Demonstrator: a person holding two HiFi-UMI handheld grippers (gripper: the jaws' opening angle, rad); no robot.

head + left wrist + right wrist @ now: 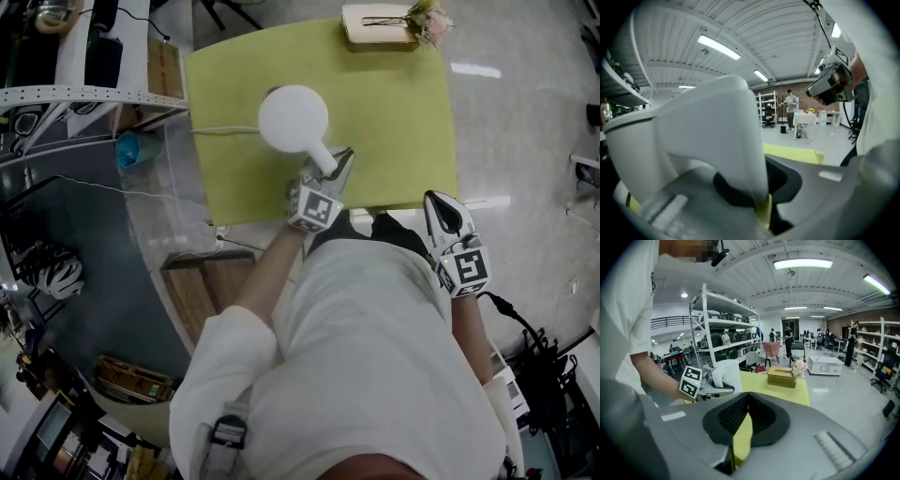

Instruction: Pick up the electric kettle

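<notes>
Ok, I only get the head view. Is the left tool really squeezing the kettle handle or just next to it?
Observer: Squeezing. The left gripper view shows the left tool shut on the handle of the electric kettle.
Child: Is the right tool holding anything?
Observer: No, the right gripper view shows the right tool shut, with nothing between its jaws.
Child: Anybody else around?
Observer: Yes, a person stands far back in the room, past the table.

Looks like a big open lab/workshop hall: metal shelving racks (723,329) stacked with gear, strip lights (802,263) on a ribbed ceiling (679,28), shiny floor (525,141), people (788,341) standing around.
</notes>
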